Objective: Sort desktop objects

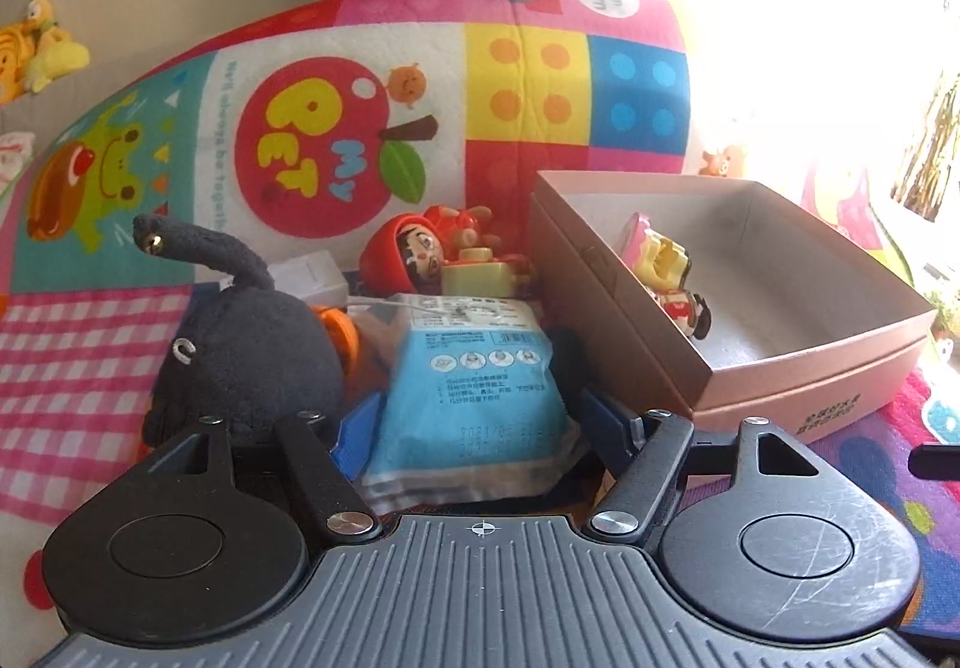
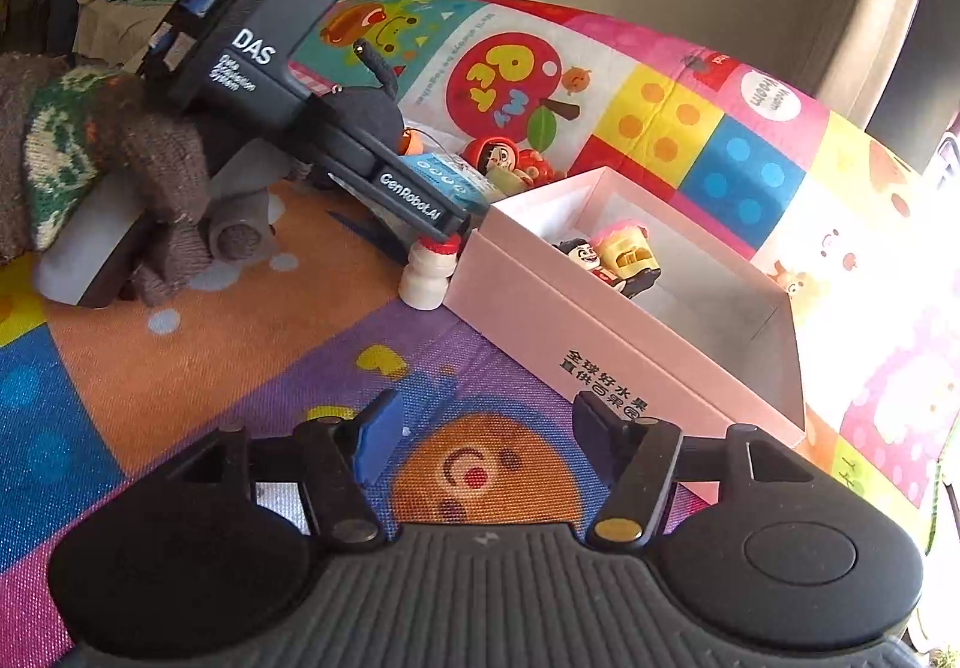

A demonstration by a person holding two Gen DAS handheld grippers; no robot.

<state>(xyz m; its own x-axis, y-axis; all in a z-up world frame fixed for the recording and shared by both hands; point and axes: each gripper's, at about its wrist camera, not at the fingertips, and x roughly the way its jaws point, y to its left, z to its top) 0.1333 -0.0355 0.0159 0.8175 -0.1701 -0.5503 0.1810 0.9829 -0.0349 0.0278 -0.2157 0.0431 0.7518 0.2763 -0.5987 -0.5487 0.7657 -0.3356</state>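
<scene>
Lying between the left gripper (image 1: pixel 477 422) jaws: blue packet (image 1: pixel 474 398).

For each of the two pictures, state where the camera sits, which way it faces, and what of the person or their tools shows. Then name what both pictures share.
Left wrist: on the left gripper, looking forward and down at a blue packet between its fingers; only its own fingers show.
Right wrist: on the right gripper, facing the mat; the person's sleeve shows.
Shared: pink box, black plush toy.
</scene>
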